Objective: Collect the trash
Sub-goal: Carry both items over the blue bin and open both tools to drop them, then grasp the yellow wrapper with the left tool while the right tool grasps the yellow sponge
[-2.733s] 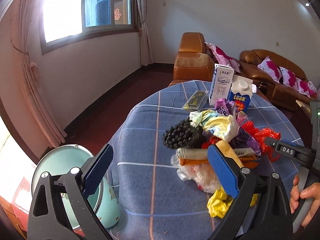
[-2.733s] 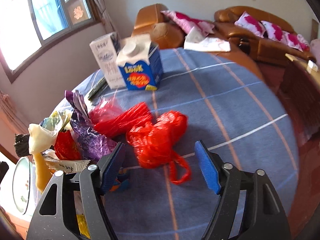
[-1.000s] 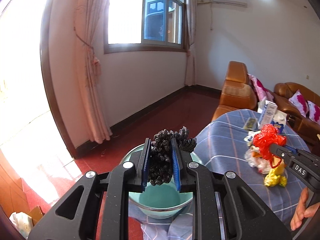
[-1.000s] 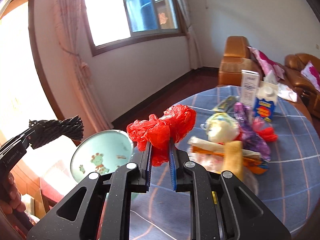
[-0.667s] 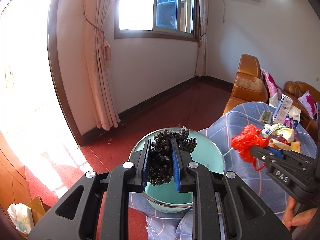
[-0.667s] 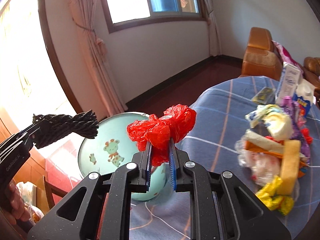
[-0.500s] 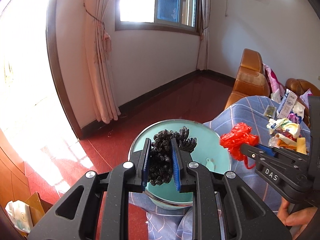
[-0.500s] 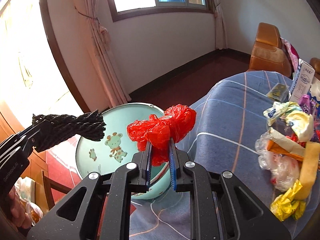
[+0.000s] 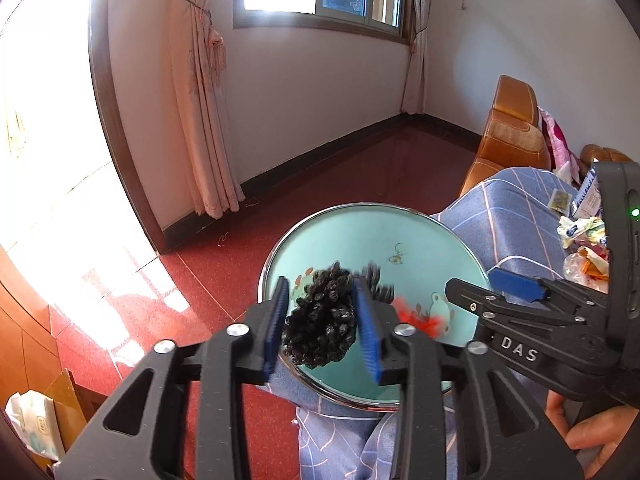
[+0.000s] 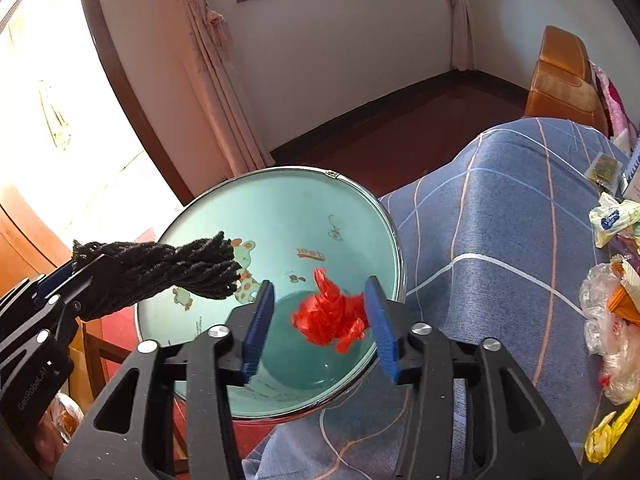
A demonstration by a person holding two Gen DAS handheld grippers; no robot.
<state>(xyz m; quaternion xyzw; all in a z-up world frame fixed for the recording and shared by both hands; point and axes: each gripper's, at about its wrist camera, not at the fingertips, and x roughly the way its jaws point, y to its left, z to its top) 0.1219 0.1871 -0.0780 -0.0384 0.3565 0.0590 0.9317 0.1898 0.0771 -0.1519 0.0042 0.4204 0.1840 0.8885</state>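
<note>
Hidden: bin floor partly masked by both grippers | left gripper (image 9: pixel 322 322) spread, black braided rope bundle (image 9: pixel 320 320) between its pads, contact unclear, long axis toward centre frame | right gripper (image 10: pixel 320 320) spread, crumpled red plastic bag (image 10: pixel 330 314) loose, blurred, over teal bin (image 10: pixel 280 208) | tabletop (image 10: pixel 520 240) at right.

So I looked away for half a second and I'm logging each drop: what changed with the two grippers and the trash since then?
Both grippers opened over the teal bin. The right gripper let go of the red plastic bag, which is falling into the bin. The left gripper has spread its fingers, and the black rope bundle sits loose between them. The trash pile on the blue tablecloth stayed put.
</note>
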